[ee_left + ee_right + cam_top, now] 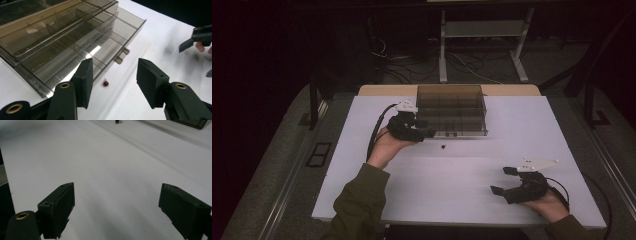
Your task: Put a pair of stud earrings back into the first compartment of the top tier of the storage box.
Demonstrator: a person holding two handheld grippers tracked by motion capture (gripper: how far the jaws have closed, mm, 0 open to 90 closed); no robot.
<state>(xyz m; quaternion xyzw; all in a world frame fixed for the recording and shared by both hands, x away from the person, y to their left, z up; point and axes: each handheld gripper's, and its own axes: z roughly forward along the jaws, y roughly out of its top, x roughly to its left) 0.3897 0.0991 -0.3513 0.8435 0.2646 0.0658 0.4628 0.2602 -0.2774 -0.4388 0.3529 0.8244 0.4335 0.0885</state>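
A smoky clear organizer box (451, 102) stands at the table's far middle, its divided drawer (100, 50) pulled out toward me. A tiny dark red bead (443, 147) lies on the white table just in front of the drawer. My left gripper (427, 128) hovers at the drawer's front left corner, open; in the left gripper view its jaws (115, 65) stand apart above the bead (106, 83) with nothing between the pads. My right gripper (500, 180) rests open at the near right, empty (117, 192), with the bead (117, 121) far ahead of it.
The white table (512, 140) stretches wide between the two hands. The drawer has two small pull tabs (121, 55) on its front. Beyond the table a metal stand (482, 45) and loose cables lie on the dark floor.
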